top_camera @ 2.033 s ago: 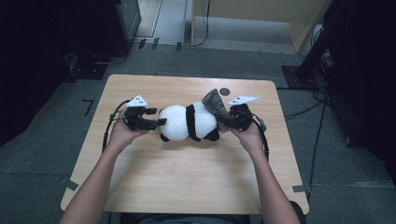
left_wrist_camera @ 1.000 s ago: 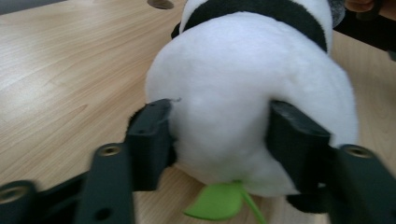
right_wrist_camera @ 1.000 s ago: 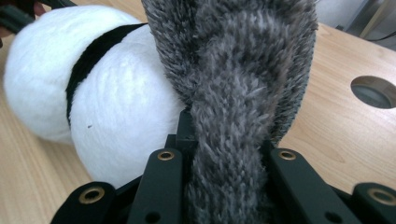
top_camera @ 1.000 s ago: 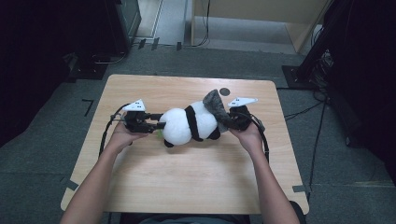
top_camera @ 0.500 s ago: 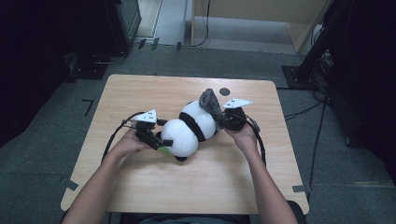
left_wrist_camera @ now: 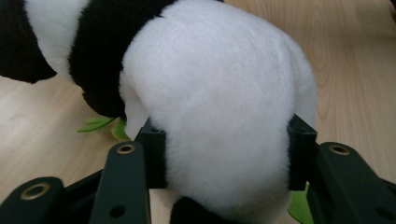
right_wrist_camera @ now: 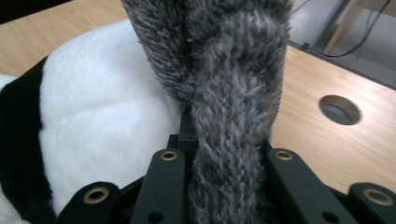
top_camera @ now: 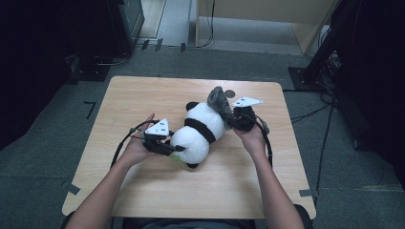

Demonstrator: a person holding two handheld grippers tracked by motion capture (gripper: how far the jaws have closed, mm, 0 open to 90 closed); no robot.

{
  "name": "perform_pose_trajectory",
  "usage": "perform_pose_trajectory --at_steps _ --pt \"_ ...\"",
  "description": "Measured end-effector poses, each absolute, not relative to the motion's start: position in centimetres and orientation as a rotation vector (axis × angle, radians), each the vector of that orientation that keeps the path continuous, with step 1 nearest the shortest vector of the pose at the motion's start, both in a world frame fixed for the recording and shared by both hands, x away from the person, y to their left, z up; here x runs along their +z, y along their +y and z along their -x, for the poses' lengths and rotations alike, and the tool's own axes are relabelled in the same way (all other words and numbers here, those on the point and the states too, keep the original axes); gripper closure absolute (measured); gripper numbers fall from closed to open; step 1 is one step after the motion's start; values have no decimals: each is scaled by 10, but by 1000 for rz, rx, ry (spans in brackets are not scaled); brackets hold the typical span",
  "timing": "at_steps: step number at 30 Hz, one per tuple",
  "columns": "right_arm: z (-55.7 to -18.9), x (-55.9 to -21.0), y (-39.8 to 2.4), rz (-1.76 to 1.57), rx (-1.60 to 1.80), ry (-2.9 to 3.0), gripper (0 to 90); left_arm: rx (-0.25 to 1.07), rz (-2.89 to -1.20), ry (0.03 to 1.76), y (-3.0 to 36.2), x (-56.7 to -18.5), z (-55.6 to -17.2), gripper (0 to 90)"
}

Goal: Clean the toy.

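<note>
Now the plush panda lies slantwise across the middle of the wooden table, its white rounded end toward the person's left and a grey furry piece at its far right end. The left gripper sits at the white end; its jaws have just been closing, and in the left gripper view the black pads press into the white plush from both sides, so it grips the panda. Green leaf-shaped bits lie on the table under the toy. The right gripper is clamped on the grey furry piece, which fills the gap between its jaws in the right gripper view. A round hole shows in the tabletop beyond it.
</note>
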State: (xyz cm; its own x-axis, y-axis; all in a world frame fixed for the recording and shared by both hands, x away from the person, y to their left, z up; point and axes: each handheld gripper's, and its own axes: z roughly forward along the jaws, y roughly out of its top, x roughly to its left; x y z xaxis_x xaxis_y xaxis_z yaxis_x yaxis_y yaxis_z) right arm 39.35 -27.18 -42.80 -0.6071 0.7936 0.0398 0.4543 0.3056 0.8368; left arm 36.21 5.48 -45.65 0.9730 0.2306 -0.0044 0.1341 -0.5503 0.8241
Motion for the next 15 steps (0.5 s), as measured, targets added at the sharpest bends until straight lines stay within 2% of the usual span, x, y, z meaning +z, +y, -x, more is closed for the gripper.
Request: perform_pose_trajectory --at_steps 5,11,15 --pt "-384 -409 -284 -1127 1276 2145 766 -24 -2045 378 64 -447 -369 510" --pt "-369 -385 -287 -1152 1345 2131 762 -18 -1954 474 69 -439 -370 507" --pt "-361 -378 -268 -1156 1356 2206 762 -2 -1957 576 64 -441 -367 499"
